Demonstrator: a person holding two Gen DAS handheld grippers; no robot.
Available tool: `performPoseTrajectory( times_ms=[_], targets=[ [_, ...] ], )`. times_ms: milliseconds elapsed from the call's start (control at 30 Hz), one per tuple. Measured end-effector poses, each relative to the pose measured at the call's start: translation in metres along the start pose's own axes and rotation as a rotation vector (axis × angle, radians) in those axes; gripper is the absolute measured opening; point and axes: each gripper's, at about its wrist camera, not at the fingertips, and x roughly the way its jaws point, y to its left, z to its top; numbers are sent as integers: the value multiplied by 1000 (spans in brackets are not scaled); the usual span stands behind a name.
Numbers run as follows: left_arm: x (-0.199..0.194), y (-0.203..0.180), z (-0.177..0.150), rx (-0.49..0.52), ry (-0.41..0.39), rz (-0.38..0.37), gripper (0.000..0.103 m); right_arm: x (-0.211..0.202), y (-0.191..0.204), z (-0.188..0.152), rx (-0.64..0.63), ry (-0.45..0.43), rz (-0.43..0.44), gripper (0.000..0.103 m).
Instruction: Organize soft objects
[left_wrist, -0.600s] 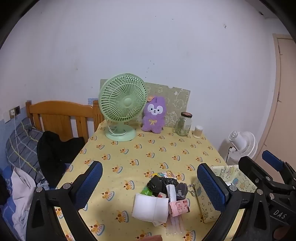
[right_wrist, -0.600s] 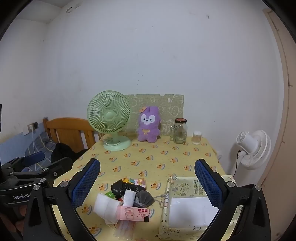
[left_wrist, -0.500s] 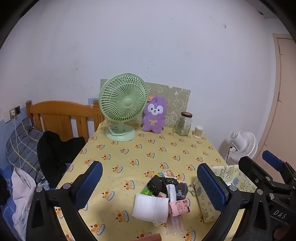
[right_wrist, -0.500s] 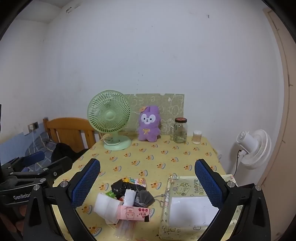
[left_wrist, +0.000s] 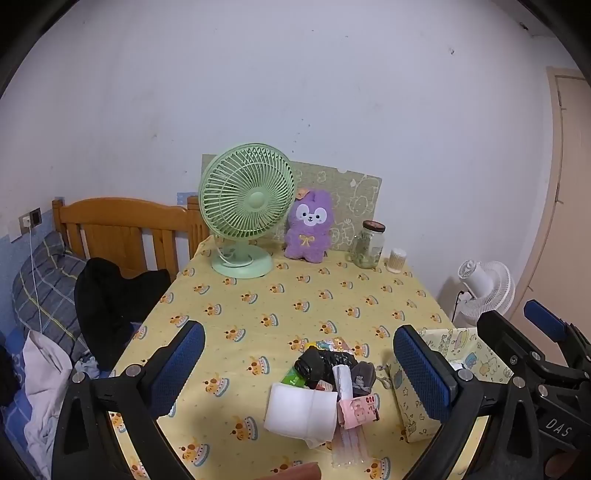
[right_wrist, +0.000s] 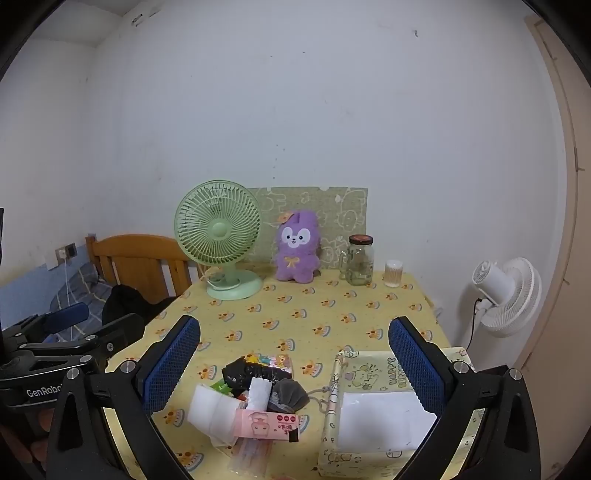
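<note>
A small heap of soft things lies near the front of the yellow-clothed table (left_wrist: 295, 291): a white folded pack (left_wrist: 301, 410) (right_wrist: 214, 408), a pink packet (left_wrist: 358, 406) (right_wrist: 266, 424), a crumpled black bag (left_wrist: 317, 363) (right_wrist: 251, 371) and a grey sock (left_wrist: 364, 376) (right_wrist: 290, 393). Right of the heap stands a yellow cartoon-print box (right_wrist: 380, 413) (left_wrist: 472, 354), open with a white lining. A purple plush (left_wrist: 310, 227) (right_wrist: 297, 247) sits upright at the back. My left gripper (left_wrist: 299, 369) and right gripper (right_wrist: 293, 363) hover above the front edge, both open wide and empty.
At the back stand a green desk fan (left_wrist: 245, 210), a glass jar (left_wrist: 367, 245) and a small cotton-swab pot (left_wrist: 397, 260). A wooden bed frame (left_wrist: 122, 229) with bedding and dark clothes lies left of the table. A white floor fan (right_wrist: 506, 295) stands on the right.
</note>
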Motion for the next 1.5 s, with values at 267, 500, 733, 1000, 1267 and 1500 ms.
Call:
performPoseTrajectory(
  times_ms=[267, 500, 733, 1000, 1267, 1500],
  targets=[
    [1, -4, -1, 13, 4, 11, 103, 3, -1, -2, -2, 3, 1, 103],
    [-1, -4, -1, 12, 0, 14, 103, 2, -1, -1, -2, -1, 2, 103],
    [0, -3, -2, 0, 11, 5, 103, 3, -1, 0, 0, 4, 4, 103],
    [1, -1, -1, -2, 11, 4, 103, 3, -1, 0, 2, 5, 7, 103],
    [1, -1, -3, -4, 6, 3, 103, 2, 0, 0, -2, 0, 5, 103],
    [2, -2, -4, 1, 11, -1, 103, 0, 0, -1, 0, -4, 10, 103]
  ],
)
